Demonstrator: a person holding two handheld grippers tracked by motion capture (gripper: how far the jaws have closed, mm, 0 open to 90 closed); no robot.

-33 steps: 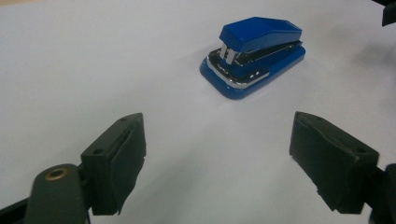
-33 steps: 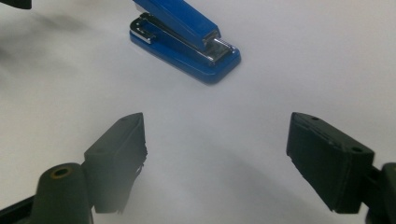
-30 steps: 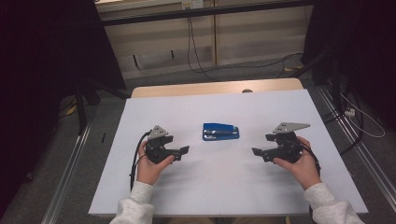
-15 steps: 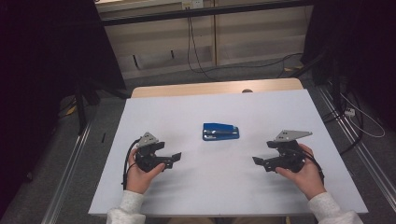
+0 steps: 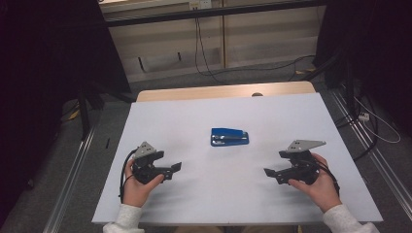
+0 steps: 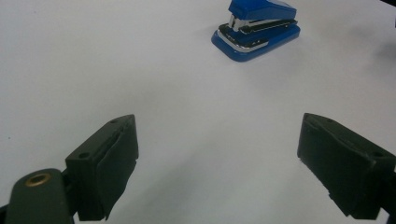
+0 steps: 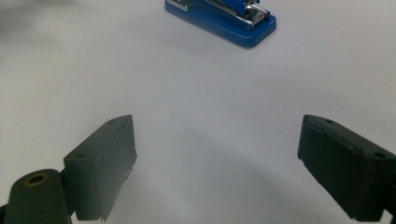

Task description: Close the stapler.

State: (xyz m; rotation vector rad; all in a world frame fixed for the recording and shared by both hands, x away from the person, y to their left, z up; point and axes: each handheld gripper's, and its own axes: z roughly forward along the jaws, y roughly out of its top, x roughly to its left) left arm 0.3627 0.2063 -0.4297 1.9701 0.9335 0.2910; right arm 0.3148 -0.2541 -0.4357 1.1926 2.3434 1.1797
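Nearest to me, my two hands rested low over the front part of the white worktop (image 5: 204,116), well apart from each other. My left hand (image 5: 138,187) held the left gripper (image 5: 172,168) near the worktop's left edge, its fingers pointing toward the middle. My right hand (image 5: 318,182) held the right gripper (image 5: 272,174) on the other side, its fingers pointing back toward the left one.

In the left gripper view, my left fingers (image 6: 109,165) stood wide apart, with bare white worktop between them and nothing touching the pads. The right gripper view showed the same: my right fingers (image 7: 105,163) were spread wide over bare worktop, holding nothing. The right fingers had just been opening, with nothing between them; the left had opened a little too, also with nothing between them.

Farther out, between the two grippers and beyond them, the blue stapler (image 5: 229,137) lay flat near the middle of the worktop, touched by neither gripper. In the left gripper view it sat up and to the right of the fingers, its metal mouth turned toward that camera. In the right gripper view it lay at the top, cut off by the frame's edge.

Past the stapler, a strip of wooden table (image 5: 223,91) showed beyond the white surface's far edge. Beyond that were grey floor (image 5: 184,80) and a black cable (image 5: 199,53) hanging down against a pale wall panel.
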